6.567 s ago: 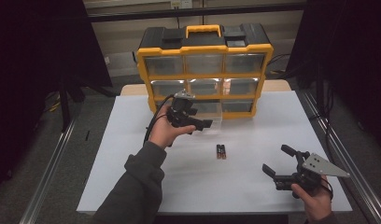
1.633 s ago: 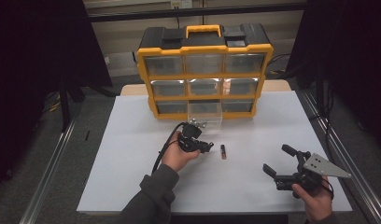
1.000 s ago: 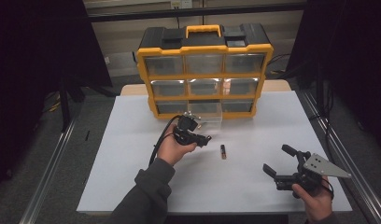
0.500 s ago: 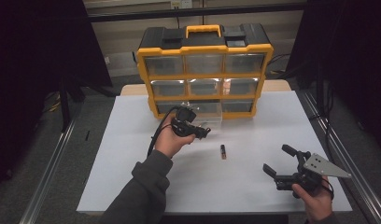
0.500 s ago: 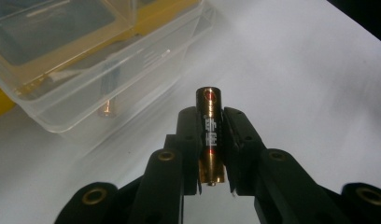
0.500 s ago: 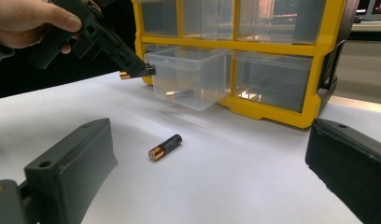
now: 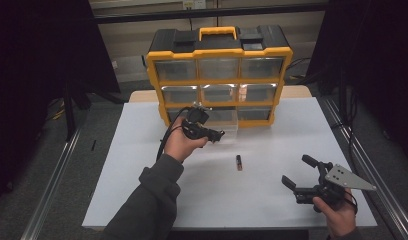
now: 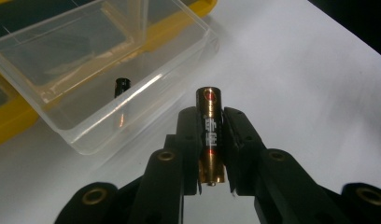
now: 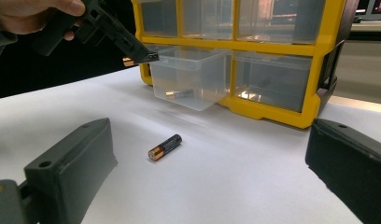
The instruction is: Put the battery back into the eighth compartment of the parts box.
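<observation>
The person is putting small batteries away into the clear plastic drawer [image 8: 104, 88] that is pulled out of the bottom row of the yellow-and-black organiser cabinet [image 7: 219, 75], and the job is looking roughly a third done. One dark battery [image 8: 121, 87] is already lying inside that drawer, near its front wall. A second, the black-and-copper cylindrical battery [image 8: 210, 135], is being carried by the left gripper [image 7: 212, 135]: its fingers [image 8: 191, 140] are pinching the cell by its sides, lengthways between the pads, and holding it in the air just short of the drawer's rim. A third, the black battery with a copper end [image 7: 238, 162], is still lying loose on the white counter [image 7: 142, 190], between the two hands and well apart from the drawer. So what remains, as I judge it, is dropping the held cell in, fetching the last one, and probably pushing the drawer shut.

The right gripper [image 7: 298, 176] is resting near the counter's front right corner with its fingers spread wide and nothing between them.

Compared with the oldest high view, two batteries were then lying side by side on the counter and now one is left there. Since the picture a second and a half back, the left hand has come up off the counter and toward the drawer; the right gripper is staying where it was.
</observation>
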A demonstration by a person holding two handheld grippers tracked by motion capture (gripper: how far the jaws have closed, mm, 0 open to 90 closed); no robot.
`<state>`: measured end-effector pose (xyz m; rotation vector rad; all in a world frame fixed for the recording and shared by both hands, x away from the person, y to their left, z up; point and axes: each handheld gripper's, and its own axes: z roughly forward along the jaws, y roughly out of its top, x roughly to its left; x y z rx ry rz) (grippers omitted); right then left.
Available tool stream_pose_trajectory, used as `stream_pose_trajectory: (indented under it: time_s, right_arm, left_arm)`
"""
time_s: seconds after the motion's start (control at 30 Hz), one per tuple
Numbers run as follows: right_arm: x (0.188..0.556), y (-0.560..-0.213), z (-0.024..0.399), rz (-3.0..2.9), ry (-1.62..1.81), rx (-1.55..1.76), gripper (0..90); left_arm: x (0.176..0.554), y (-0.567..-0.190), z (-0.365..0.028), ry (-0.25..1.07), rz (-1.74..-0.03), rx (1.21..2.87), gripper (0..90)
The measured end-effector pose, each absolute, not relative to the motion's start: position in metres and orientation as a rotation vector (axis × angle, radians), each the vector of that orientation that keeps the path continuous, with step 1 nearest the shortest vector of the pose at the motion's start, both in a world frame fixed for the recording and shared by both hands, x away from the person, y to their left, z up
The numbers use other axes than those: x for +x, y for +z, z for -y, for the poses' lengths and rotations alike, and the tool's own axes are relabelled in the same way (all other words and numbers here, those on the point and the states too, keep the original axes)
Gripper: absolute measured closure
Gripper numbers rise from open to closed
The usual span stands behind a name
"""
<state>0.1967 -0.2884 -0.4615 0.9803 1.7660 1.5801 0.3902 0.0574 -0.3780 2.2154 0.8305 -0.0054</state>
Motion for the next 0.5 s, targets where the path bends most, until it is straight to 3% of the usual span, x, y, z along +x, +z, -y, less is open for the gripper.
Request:
stream_pose_trajectory:
  time_s: [0.5]
  right_arm:
    - [0.197,-0.461,0.289,-1.762,1.579,0.979,0.9]
  left_arm:
    - [0.405,-0.365,-0.061,0.025,-0.842,2.223,77.4]
